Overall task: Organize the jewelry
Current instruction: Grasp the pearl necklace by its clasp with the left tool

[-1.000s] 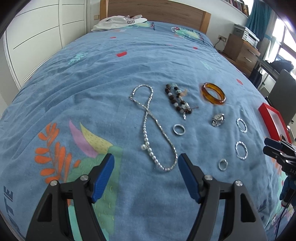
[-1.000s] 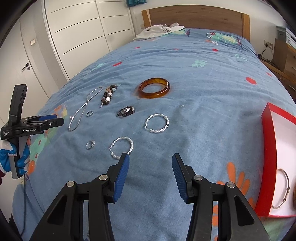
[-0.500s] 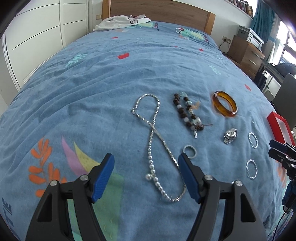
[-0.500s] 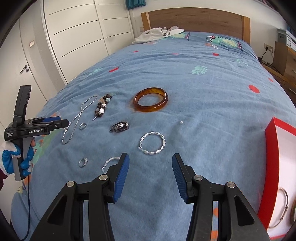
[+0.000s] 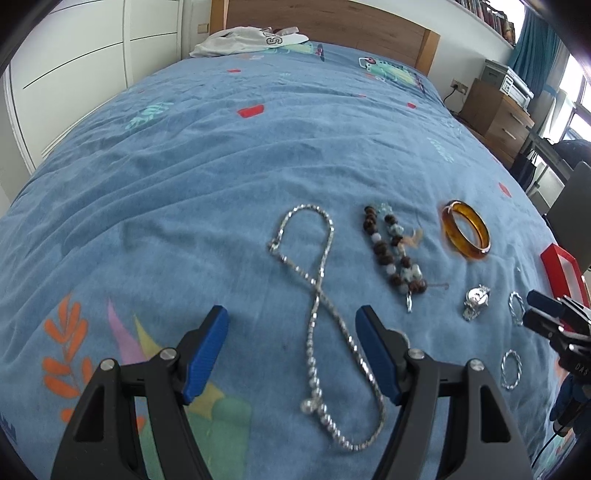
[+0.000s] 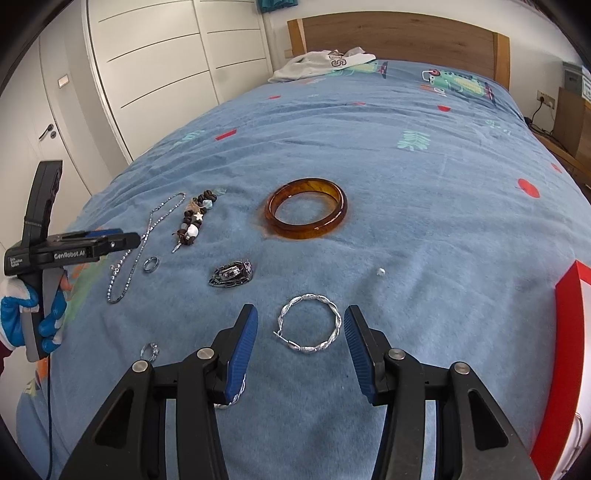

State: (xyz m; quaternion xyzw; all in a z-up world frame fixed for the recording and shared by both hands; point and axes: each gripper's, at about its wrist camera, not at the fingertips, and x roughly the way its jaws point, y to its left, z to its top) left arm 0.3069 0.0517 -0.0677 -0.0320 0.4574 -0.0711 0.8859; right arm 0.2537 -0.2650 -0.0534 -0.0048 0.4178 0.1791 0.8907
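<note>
Jewelry lies on a blue bedspread. My left gripper [image 5: 291, 350] is open, its jaws either side of a long silver necklace [image 5: 321, 321]. Beside the necklace lie a brown beaded bracelet [image 5: 393, 251], an amber bangle [image 5: 466, 230], a silver brooch [image 5: 476, 300] and twisted silver hoops [image 5: 511, 369]. My right gripper [image 6: 300, 343] is open, its jaws either side of a twisted silver hoop [image 6: 309, 328]. Beyond it lie the amber bangle [image 6: 306, 213], the brooch [image 6: 232, 274], small rings [image 6: 150, 264] and the necklace [image 6: 147, 240]. A red tray [image 6: 567, 354] sits at the right.
A white garment [image 6: 321, 64] lies by the wooden headboard [image 6: 399, 35]. White wardrobe doors [image 6: 155, 70] stand to the left of the bed. A wooden dresser [image 5: 495, 110] stands to the right. A tiny white bead [image 6: 380, 272] lies on the bedspread.
Both grippers have moved forward and lower over the bed. The left jaws now straddle the necklace and the right jaws straddle a twisted silver hoop. Both stay open.
</note>
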